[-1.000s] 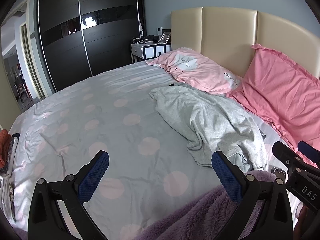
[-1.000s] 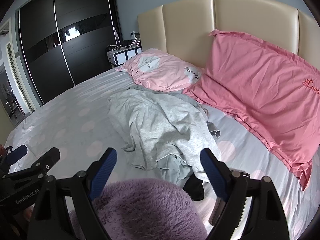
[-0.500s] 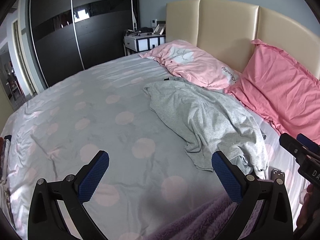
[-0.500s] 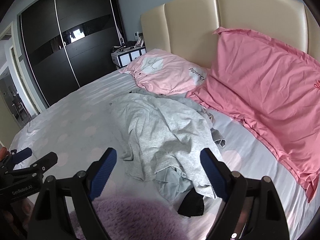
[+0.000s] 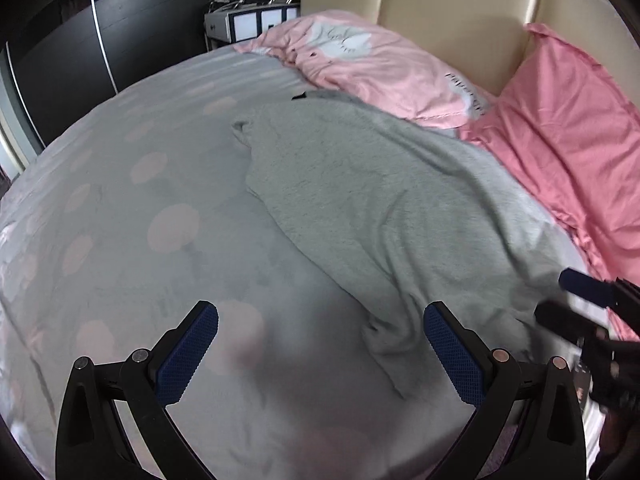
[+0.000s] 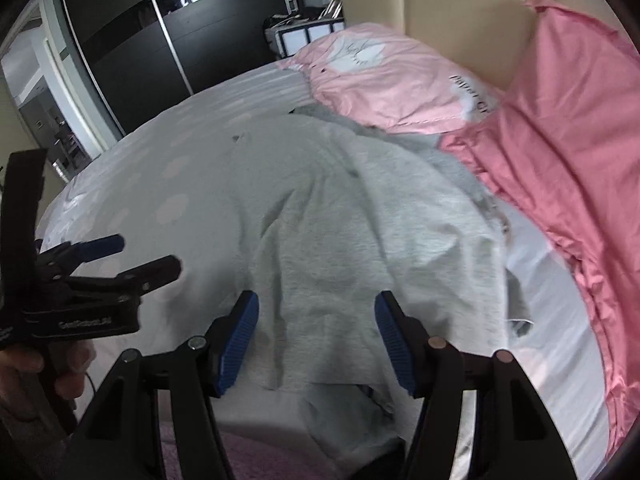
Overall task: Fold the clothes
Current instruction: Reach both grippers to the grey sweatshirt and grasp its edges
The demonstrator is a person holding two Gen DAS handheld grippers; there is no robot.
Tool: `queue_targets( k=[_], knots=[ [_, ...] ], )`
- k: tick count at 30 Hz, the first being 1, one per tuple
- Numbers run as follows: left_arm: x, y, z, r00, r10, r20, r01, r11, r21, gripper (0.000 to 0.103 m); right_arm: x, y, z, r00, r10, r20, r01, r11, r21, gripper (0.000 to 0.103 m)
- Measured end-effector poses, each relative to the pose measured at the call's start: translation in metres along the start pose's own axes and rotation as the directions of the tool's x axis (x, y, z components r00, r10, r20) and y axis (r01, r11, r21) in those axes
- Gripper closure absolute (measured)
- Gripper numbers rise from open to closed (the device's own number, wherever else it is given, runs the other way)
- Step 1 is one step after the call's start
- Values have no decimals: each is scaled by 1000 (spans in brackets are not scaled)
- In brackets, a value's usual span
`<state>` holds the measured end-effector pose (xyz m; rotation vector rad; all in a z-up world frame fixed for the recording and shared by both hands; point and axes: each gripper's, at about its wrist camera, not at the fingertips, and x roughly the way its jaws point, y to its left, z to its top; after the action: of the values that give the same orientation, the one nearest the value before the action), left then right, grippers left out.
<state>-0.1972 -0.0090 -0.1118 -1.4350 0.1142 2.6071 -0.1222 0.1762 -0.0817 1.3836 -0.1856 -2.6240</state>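
Observation:
A crumpled grey garment [image 5: 384,208] lies spread on the bed, reaching toward the pink pillows. My left gripper [image 5: 320,348] hangs open over the bedsheet, its right pad close to the garment's near hem. In the right wrist view the same grey garment [image 6: 352,240] fills the middle. My right gripper [image 6: 316,340] is open just above its near edge, with cloth showing between the pads but not pinched. The right gripper [image 5: 576,304] shows at the right edge of the left view, and the left gripper [image 6: 136,256] at the left of the right view.
The bed has a grey sheet with pale pink dots [image 5: 120,208]. Two pink pillows [image 5: 380,68] [image 6: 568,128] lean on a cream headboard [image 5: 460,12]. A dark wardrobe [image 6: 180,28] and a bedside table [image 5: 248,20] stand beyond. Purple fluffy fabric [image 6: 248,456] lies at the near edge.
Both grippers have moved forward and down toward the grey garment, which now looks much larger. The purple fabric has dropped almost out of sight. Both grippers stay open.

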Motion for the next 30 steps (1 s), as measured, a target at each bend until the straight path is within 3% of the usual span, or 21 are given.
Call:
queue_targets(
  k=[4,6,8,12,15,20,24,30],
  knots=[
    [25,20,1,994,108,11,-108,994,20,1,48,18,13,993,71,-92,-76,996,-54,44],
    [31,33,1,992,128,15,-128,992,3,1,73,32,19,987,90,-136,-103,990,-92,44],
    [30,39,-1,992,125,10,-124,992,-9,1,94,40,21,984,51,-174,-73,990,-124,44],
    [29,51,-4,993,118,-1,-118,992,-33,4,126,42,20,966,9,-258,-44,990,-131,80],
    [27,61,-7,994,113,-9,-114,992,-52,14,131,47,19,962,-19,-274,-24,988,-150,87],
    [7,77,-11,994,106,3,-106,991,-80,21,101,64,24,975,-64,-211,30,986,-162,92],
    [-31,93,-18,993,115,32,-111,989,-96,21,50,89,41,988,-132,-76,113,970,-215,92],
    [-76,112,-39,991,110,81,-101,989,-108,21,-54,88,85,969,-216,119,235,956,-174,92]
  ],
)
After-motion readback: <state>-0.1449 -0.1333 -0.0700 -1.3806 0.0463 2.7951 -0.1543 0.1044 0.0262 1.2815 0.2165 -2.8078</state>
